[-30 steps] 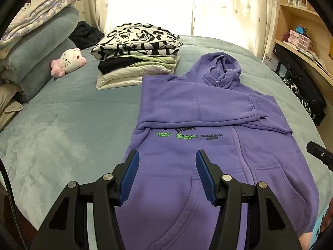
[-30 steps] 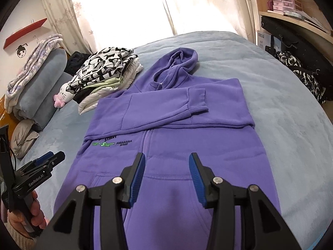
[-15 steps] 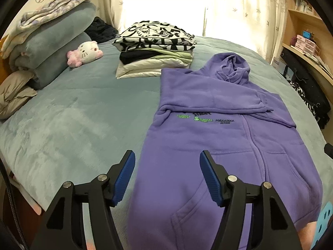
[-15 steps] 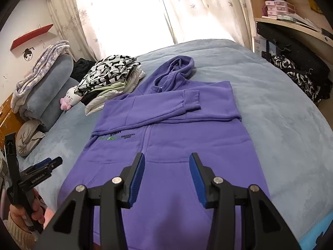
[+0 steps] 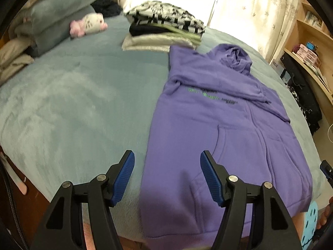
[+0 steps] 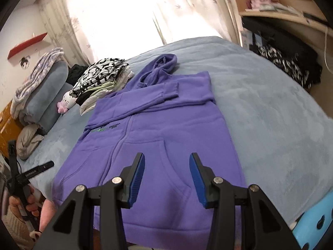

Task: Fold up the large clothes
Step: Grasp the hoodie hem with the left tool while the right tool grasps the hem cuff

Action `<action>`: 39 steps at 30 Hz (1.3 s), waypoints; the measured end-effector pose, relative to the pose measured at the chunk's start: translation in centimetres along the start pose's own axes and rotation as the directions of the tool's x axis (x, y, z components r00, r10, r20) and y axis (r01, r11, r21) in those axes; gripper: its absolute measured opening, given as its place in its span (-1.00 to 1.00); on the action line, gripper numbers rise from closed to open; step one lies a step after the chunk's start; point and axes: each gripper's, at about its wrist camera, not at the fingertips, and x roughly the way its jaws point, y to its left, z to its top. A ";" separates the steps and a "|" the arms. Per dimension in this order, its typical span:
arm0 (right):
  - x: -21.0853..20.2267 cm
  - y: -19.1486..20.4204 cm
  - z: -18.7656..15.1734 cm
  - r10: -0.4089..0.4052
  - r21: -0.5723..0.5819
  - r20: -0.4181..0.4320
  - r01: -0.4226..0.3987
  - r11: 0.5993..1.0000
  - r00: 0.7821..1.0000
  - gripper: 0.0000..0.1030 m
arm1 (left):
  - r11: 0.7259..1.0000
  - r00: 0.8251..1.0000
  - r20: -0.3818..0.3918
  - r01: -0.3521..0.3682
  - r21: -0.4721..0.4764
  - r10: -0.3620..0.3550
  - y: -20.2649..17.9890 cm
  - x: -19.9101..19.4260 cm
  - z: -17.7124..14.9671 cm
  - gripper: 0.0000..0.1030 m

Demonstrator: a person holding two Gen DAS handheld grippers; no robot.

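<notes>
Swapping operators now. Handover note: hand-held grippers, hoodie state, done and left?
Left hand-held gripper: open, empty, over the purple hoodie's left hem edge.
Right hand-held gripper: open, empty, over the front pocket.
Hoodie: face up on the bed, hood toward the window, beside the stack of folded clothes.
Done: both sleeves folded across the chest.
Left: likely fold the body, then stack it.
</notes>
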 end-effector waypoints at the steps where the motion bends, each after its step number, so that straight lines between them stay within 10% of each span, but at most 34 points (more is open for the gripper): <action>1: 0.0 -0.5 -0.2 -0.004 0.012 -0.005 0.004 1.000 1.000 -0.14 | 1.000 1.000 -0.017 0.004 -0.005 -0.004 0.4 0.3 -0.2 0.24; 13: 0.1 -8.6 -3.6 -0.009 0.141 -0.140 0.029 0.990 0.990 -0.14 | 0.985 0.978 -0.120 0.164 -0.063 -0.170 4.2 1.5 -4.2 0.25; 21: 1.2 -9.8 -5.9 0.182 0.228 -0.170 -0.141 0.963 0.968 -0.09 | 0.920 0.901 -0.189 0.382 -0.085 -0.391 4.1 2.3 -5.7 0.25; 32: 1.9 -8.6 -7.0 0.334 0.234 -0.158 -0.293 0.927 0.929 -0.10 | 0.849 0.834 -0.166 0.500 -0.173 -0.525 5.1 3.7 -6.4 0.24; 39: 4.0 -7.5 -7.2 0.349 0.245 -0.165 -0.304 0.921 0.923 -0.10 | 0.876 0.859 -0.175 0.471 -0.100 -0.482 2.7 4.3 -6.2 0.30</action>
